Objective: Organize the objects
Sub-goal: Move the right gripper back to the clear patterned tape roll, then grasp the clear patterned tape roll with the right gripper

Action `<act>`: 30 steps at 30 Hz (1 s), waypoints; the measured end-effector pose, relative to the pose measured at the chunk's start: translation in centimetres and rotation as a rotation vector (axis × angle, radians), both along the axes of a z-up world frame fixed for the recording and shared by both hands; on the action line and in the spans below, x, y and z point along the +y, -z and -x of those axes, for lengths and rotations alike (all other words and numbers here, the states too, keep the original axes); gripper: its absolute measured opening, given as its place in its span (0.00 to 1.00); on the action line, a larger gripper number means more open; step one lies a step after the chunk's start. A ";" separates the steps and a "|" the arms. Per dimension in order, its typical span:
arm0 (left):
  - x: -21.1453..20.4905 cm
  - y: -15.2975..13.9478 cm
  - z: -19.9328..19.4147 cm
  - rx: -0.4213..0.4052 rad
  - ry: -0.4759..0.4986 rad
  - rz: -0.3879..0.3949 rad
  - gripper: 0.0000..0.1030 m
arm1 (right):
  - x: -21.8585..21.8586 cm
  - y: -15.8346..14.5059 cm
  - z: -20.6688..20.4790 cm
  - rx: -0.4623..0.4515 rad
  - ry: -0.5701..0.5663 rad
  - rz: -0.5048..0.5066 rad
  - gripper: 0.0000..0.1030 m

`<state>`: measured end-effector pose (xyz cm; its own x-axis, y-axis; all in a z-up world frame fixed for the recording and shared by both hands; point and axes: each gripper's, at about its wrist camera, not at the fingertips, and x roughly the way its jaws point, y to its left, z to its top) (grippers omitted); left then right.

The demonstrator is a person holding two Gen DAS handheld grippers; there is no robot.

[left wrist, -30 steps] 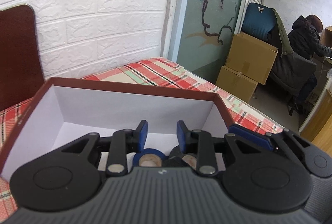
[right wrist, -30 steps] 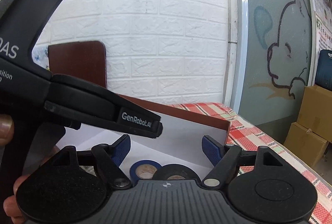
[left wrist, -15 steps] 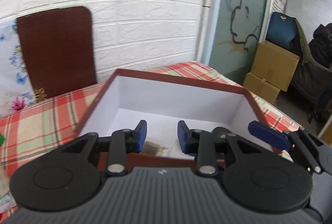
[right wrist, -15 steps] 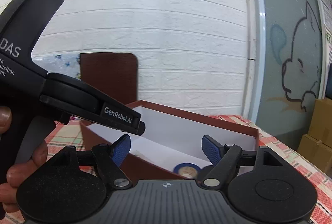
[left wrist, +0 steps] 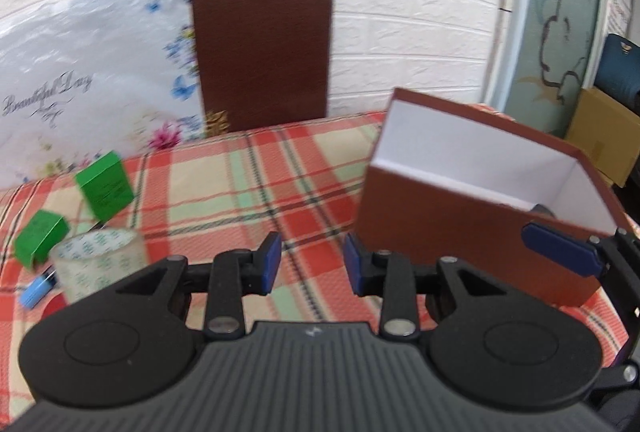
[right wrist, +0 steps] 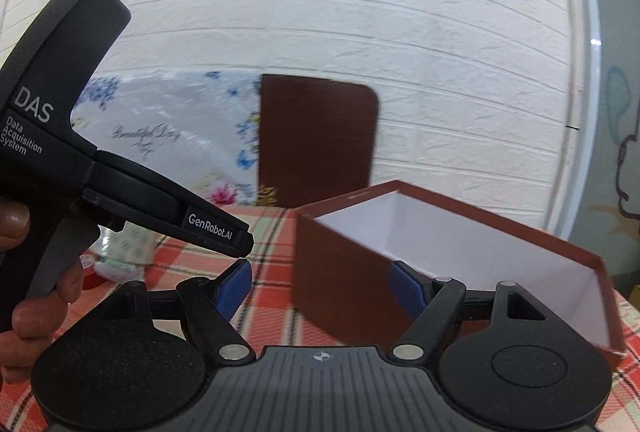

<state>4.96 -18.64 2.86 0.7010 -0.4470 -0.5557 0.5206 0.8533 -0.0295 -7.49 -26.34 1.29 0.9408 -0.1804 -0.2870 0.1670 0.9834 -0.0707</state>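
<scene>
A brown box [left wrist: 460, 232] with a white inside stands open on the plaid cloth, right of my left gripper [left wrist: 312, 264]. That gripper hovers over bare cloth, its blue pads a little apart with nothing between them. A dark tape roll [left wrist: 542, 210] peeks over the box's near wall. My right gripper [right wrist: 320, 288] is wide open just in front of the box's [right wrist: 340, 272] near corner, pads off it. One of its fingers [left wrist: 560, 252] shows at the box's front. At far left lie two green boxes [left wrist: 105, 186], a clear tape roll [left wrist: 98, 260] and a small blue item [left wrist: 38, 288].
The brown lid [left wrist: 262, 48] leans upright on the white brick wall behind the table, beside a floral plastic bag [left wrist: 80, 84]. Plaid cloth [left wrist: 240, 184] covers the table. A hand [right wrist: 16, 232] grips the left tool's black body [right wrist: 100, 152]. Cardboard cartons [left wrist: 604, 144] stand beyond the table's right end.
Both views have swung left and pulled back from the box's inside. The box now sits at the right. The green boxes, clear tape roll and floral bag have come into view.
</scene>
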 end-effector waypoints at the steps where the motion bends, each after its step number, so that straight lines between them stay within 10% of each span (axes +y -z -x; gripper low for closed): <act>1: 0.8 0.3 -0.2 0.006 -0.014 -0.003 0.35 | 0.5 0.1 -0.3 0.008 -0.012 -0.002 0.72; 26: 20.5 4.0 -4.8 0.124 -0.393 0.117 0.35 | 12.5 1.0 -10.8 0.163 -0.347 0.004 0.72; 30: 21.4 3.7 -5.3 0.130 -0.394 0.161 0.35 | 12.2 0.2 -13.9 0.161 -0.347 -0.110 0.88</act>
